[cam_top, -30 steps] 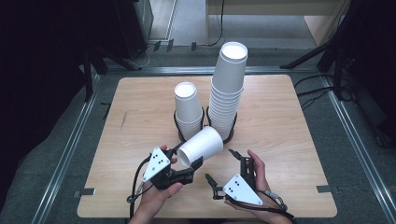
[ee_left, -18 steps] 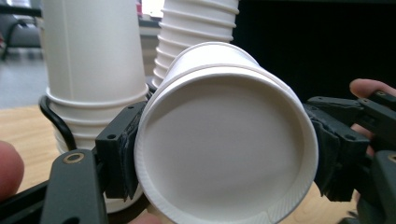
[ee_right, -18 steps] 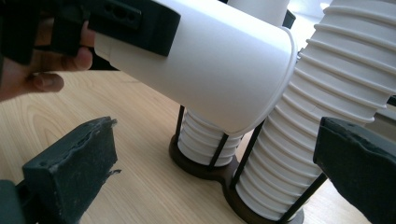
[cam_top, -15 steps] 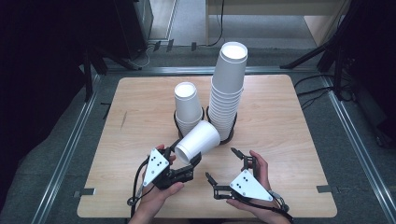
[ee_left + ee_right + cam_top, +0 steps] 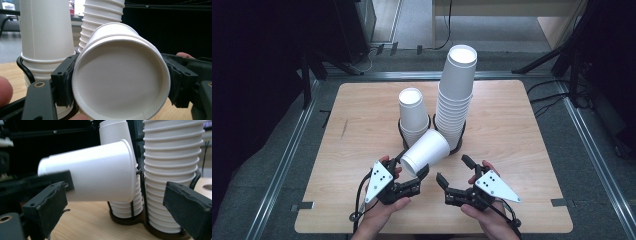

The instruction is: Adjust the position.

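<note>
A: Since a second ago our right gripper (image 5: 451, 175) has lifted slightly, its jaws just closing partway, nothing between them.

B: Our left gripper (image 5: 421, 173) clamps the tilted white paper cup (image 5: 426, 152) near its rim, above the desk (image 5: 522, 130), touching the tall white cup stack (image 5: 455, 95).

A: We risk crushing that thin rim, or nudging the stack over.

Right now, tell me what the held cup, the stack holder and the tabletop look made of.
Held cup: likely paper, matte white, with a rolled rim and a faint side seam. Stack holder: seemingly black coated wire or plastic, thin looped rods. Tabletop: wood or wood-look laminate, pale grain, dull sheen.
</note>
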{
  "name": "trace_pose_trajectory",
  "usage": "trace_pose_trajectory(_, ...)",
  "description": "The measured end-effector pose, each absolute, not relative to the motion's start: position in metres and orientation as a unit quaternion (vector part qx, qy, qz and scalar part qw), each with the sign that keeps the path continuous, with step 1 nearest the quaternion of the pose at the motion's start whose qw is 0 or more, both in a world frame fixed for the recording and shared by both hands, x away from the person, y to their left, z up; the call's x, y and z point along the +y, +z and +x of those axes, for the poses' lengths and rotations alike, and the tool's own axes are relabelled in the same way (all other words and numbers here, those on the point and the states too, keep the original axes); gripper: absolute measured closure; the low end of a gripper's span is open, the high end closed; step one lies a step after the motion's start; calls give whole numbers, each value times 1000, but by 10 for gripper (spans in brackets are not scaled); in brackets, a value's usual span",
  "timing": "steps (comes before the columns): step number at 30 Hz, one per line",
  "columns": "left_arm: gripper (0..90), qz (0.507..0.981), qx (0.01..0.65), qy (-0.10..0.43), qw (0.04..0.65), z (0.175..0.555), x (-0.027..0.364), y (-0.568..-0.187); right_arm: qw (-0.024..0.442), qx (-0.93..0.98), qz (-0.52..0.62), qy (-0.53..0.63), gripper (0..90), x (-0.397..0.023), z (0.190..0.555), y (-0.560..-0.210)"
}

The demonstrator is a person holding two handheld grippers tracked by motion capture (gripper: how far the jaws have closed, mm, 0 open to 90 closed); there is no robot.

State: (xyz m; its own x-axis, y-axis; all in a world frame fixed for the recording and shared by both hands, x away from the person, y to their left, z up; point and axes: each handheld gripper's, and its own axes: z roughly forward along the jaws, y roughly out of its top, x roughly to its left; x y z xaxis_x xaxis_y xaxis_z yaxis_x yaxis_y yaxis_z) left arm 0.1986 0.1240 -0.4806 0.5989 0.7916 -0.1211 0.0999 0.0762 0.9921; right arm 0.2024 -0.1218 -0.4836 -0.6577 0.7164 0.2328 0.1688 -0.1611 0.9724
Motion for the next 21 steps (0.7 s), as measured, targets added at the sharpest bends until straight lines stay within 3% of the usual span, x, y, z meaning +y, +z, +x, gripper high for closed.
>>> trace_pose_trajectory(12,238,604,362,278,653,197,120,-485,76,587,458,664,67,-122,202,-479)
trace_pose_trajectory(21,238,603,356,287,654,195,114,-489,-35,533,509,675,10,-127,205,-477)
